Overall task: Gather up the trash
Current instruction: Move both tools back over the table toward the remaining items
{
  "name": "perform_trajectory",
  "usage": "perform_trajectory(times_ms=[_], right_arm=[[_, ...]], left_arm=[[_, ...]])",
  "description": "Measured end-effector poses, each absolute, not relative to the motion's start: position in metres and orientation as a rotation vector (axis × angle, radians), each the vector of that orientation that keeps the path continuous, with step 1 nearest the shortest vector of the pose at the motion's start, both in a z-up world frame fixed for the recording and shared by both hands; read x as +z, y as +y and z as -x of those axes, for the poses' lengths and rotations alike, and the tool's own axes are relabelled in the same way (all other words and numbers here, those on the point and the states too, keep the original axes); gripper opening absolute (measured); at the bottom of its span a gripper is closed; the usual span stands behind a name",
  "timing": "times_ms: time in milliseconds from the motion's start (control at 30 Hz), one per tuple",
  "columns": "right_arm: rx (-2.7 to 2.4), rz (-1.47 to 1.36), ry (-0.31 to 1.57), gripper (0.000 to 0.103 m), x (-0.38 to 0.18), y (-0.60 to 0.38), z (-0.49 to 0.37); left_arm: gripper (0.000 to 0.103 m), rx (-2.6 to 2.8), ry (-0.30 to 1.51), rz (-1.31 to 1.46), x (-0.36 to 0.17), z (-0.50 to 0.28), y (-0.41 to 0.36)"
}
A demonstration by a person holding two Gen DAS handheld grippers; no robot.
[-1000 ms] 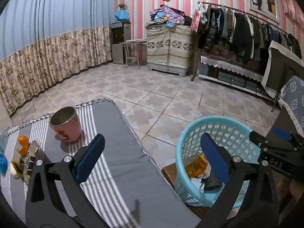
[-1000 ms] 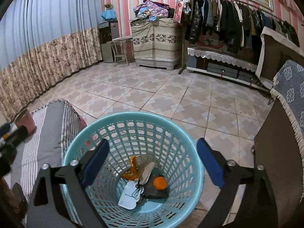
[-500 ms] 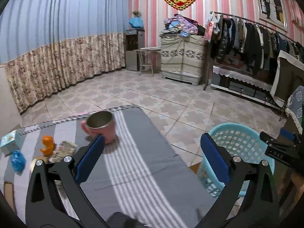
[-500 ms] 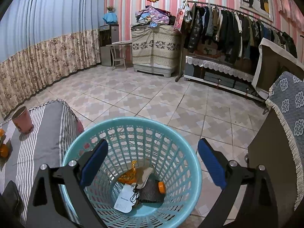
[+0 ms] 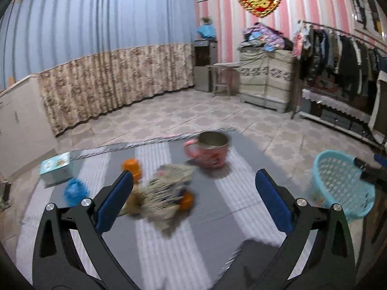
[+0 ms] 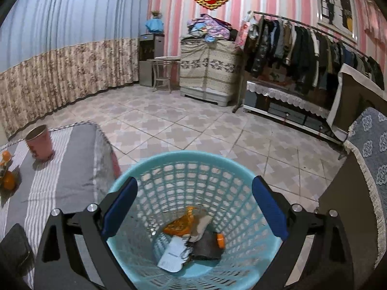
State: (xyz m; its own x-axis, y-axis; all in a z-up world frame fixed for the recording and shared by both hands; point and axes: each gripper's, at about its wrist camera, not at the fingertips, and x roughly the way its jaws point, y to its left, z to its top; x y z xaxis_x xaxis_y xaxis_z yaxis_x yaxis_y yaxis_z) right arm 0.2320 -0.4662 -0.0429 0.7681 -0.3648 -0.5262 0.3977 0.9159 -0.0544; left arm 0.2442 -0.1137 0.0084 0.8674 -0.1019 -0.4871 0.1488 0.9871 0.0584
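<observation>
Left gripper (image 5: 193, 188) has swung off the basket and back over the table since a second ago: the turquoise perforated plastic basket (image 5: 338, 183), then sitting between its fingers, is now off at the right edge of the left wrist view, and the trash pile has come in between the blue pads. Right gripper (image 6: 193, 203) has barely moved and still hangs over the basket mouth.

Progress: partly done, judging by contents. Basket holds an orange wrapper (image 6: 180, 224), a white printed paper slip (image 6: 173, 257), a dark grey scrap (image 6: 205, 249) and a small orange cap (image 6: 220, 239). Left on the grey-and-white striped tablecloth (image 5: 169, 253): a crumpled yellowish printed wrapper (image 5: 167, 191), an orange plastic piece (image 5: 131, 166) behind it, another orange bit (image 5: 187, 199) at its right edge, a blue crinkled ball (image 5: 73, 191) and a light-blue small carton (image 5: 55, 166). The view is motion-blurred, so item identities are rough. The pink mug with a metal rim (image 5: 210, 153) is likely not trash.

Tongs: both sets stand wide apart, nothing held.

Geometry: the crumpled wrapper lies between the left fingers in frame, closer to the left pad, with the tips apparently above it, not touching. The blue ball sits outside the left finger, the mug ahead and well clear. The basket stands off the table's right end, directly under the right gripper.
</observation>
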Motion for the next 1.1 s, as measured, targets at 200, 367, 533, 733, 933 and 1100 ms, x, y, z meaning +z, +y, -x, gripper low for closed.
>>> perform_trajectory(times_ms=[200, 367, 533, 733, 933, 1100], right_arm=[[-0.301, -0.075, 0.550, 0.094, -0.040, -0.423, -0.230], [-0.186, -0.007, 0.550, 0.094, -0.037, -0.359, -0.226], [-0.088, 0.074, 0.587, 0.094, -0.042, -0.294, -0.227], [-0.023, 0.123, 0.645, 0.094, -0.044, -0.233, -0.250], [0.036, 0.133, 0.714, 0.094, -0.042, -0.193, -0.289], [0.029, 0.095, 0.780, 0.094, -0.050, -0.177, -0.333]], left_arm=[[0.097, -0.029, 0.558, -0.072, -0.011, -0.233, -0.037], [0.097, 0.033, 0.593, -0.042, -0.030, -0.224, 0.016], [0.097, 0.064, 0.633, 0.022, -0.045, -0.219, 0.063], [0.097, 0.094, 0.595, -0.025, -0.044, -0.214, 0.091], [0.097, 0.091, 0.619, 0.037, -0.043, -0.227, 0.126], [0.097, 0.105, 0.635, 0.084, -0.041, -0.238, 0.155]])
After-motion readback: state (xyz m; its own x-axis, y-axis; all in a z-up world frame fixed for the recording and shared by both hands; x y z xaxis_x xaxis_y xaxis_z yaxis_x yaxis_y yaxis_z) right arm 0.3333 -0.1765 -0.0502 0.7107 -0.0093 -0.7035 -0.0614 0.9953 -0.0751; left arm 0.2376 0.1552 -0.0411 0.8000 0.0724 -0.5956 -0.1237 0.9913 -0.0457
